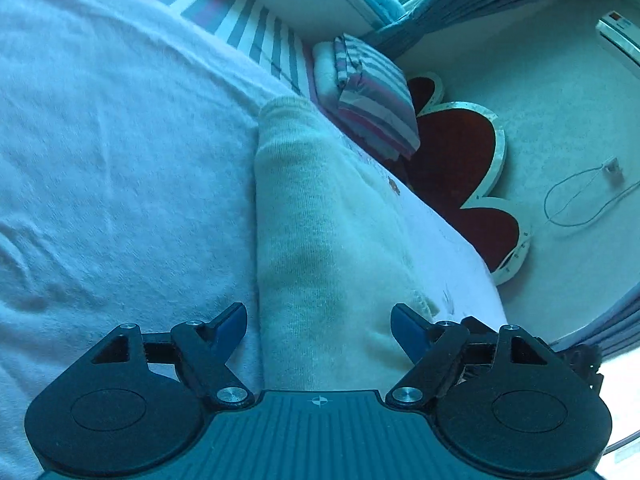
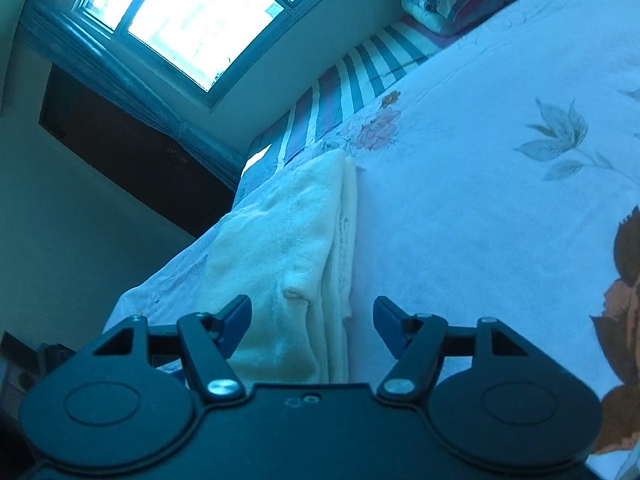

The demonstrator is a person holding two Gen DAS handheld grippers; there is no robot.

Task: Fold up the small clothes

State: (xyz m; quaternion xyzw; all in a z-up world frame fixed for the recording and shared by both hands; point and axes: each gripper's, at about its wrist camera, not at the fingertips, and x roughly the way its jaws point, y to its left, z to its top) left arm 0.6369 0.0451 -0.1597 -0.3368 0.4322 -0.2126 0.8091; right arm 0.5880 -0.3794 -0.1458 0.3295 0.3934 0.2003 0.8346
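Note:
A cream knitted garment lies folded into a long strip on the pale bedspread, near the bed's edge. My left gripper hovers over its near end with jaws open; the blue pads stand apart on either side of the cloth and do not press it. In the right wrist view the same cream garment lies along the bed's edge on the flowered bedspread, its layered fold edge on the right. My right gripper is open above its near end, with nothing pinched.
A folded striped quilt sits at the bed's far end on a striped sheet. Below the bed edge lie a red flower-shaped mat and a cable on the floor. A window and dark furniture stand beyond the bed.

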